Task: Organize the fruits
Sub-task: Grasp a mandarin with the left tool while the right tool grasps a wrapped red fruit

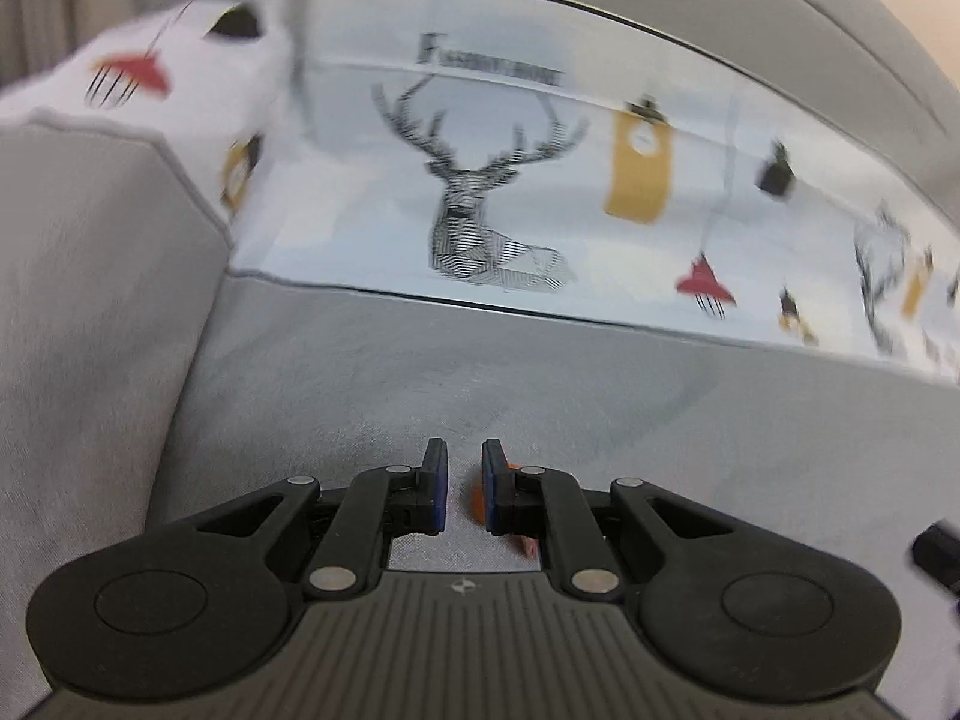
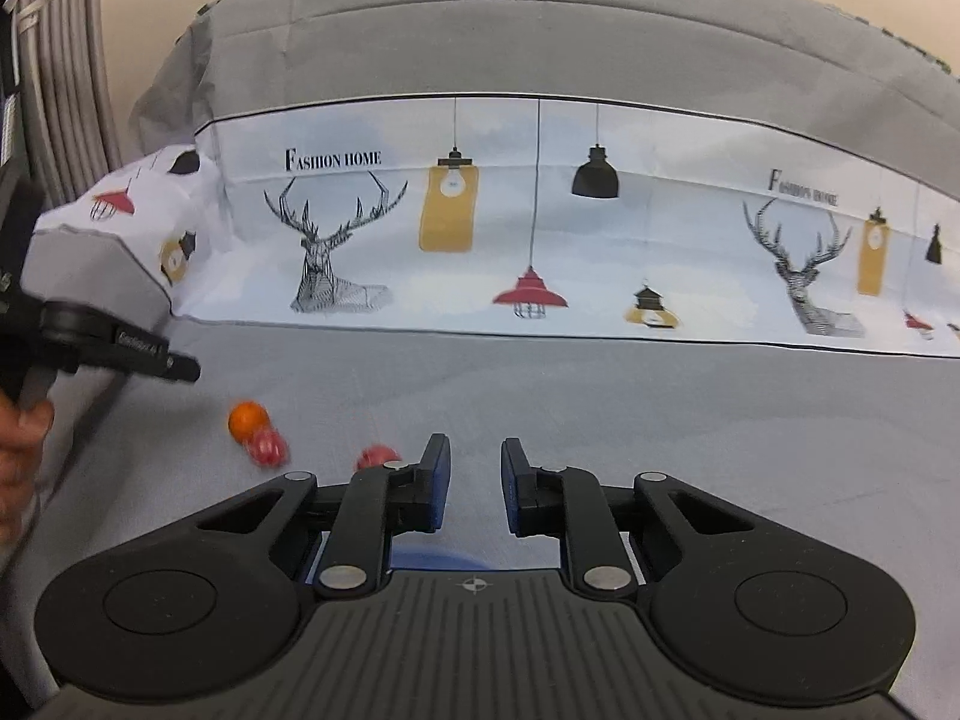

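On the grey bed sheet point(image 2: 540, 396) lie an orange fruit point(image 2: 248, 418), a red fruit point(image 2: 268, 446) touching it, and a second red fruit point(image 2: 377, 456) half hidden behind my right gripper's left finger. My right gripper point(image 2: 475, 450) hovers over bare sheet, shut, nothing between its pads. My left gripper point(image 1: 463, 456) is shut too, holding nothing; only a slit of sheet shows. An orange sliver point(image 1: 474, 498) and a red bit point(image 1: 528, 546) peek out beside its right finger. In the right wrist view the left gripper point(image 2: 180, 367) hangs above and left of the orange fruit, held by a hand point(image 2: 24, 450).
A white printed band with deer and lamps point(image 2: 540, 222) crosses the bed, and a grey quilt point(image 2: 540, 30) is piled behind it. A grey pillow point(image 1: 90, 300) rises at the left. A blue rim point(image 2: 426, 558) shows under the right gripper's body. A ribbed radiator point(image 2: 66, 60) stands far left.
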Motion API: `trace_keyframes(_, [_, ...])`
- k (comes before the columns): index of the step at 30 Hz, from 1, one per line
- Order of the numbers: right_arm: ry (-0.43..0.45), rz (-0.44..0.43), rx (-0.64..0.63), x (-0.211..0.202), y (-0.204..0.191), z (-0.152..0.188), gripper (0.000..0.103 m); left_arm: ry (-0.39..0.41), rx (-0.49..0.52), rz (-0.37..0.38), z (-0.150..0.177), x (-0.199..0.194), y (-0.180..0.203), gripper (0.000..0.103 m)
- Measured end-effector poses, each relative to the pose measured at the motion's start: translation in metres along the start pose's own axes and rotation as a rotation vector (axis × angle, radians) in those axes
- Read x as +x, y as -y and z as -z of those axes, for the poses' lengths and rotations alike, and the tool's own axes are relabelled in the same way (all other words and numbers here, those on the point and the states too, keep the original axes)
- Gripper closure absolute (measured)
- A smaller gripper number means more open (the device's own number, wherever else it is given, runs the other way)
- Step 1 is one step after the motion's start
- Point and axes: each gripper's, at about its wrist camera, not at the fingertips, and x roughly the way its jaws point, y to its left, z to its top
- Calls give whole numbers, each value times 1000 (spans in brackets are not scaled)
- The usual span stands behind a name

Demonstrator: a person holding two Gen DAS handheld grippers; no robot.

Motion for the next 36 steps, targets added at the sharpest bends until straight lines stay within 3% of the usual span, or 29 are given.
trace_keyframes(3, [-26,-52,12,22,-8,-8,83,-38,-113,47,-2,6,-16,85])
trace_keyframes(4, [-37,-69,15,30,-12,-10,83,-54,-143,61,0,8,-19,80])
trace_keyframes(6, [-67,-92,16,46,-19,-13,81,-85,-196,98,1,14,-24,58])
trace_keyframes(8, [-115,-105,13,65,-24,-14,70,-113,-222,129,3,20,-25,53])
trace_keyframes(11, [-180,-106,32,93,-26,-14,58,-139,-223,146,4,31,-19,51])
trace_keyframes(14, [-229,-123,68,117,-27,-13,55,-150,-215,144,3,39,-15,48])
trace_keyframes(21, [-320,-115,38,159,-35,-1,54,-194,-206,125,4,61,-10,48])
trace_keyframes(24, [-333,-112,39,166,-35,3,54,-190,-200,130,3,60,-7,48])
trace_keyframes(25, [-333,-112,33,166,-37,4,56,-188,-197,136,3,58,-5,48])
trace_keyframes(26, [-331,-112,25,166,-38,4,68,-189,-193,143,4,56,-3,48])
trace_keyframes(30, [-333,-103,-16,165,-44,4,70,-223,-136,159,11,56,13,48])
trace_keyframes(34, [-333,-69,-46,164,-47,4,70,-197,-101,130,12,55,21,48])
trace_keyframes(36, [-335,-55,-21,163,-43,4,70,-167,-112,61,13,50,19,49])
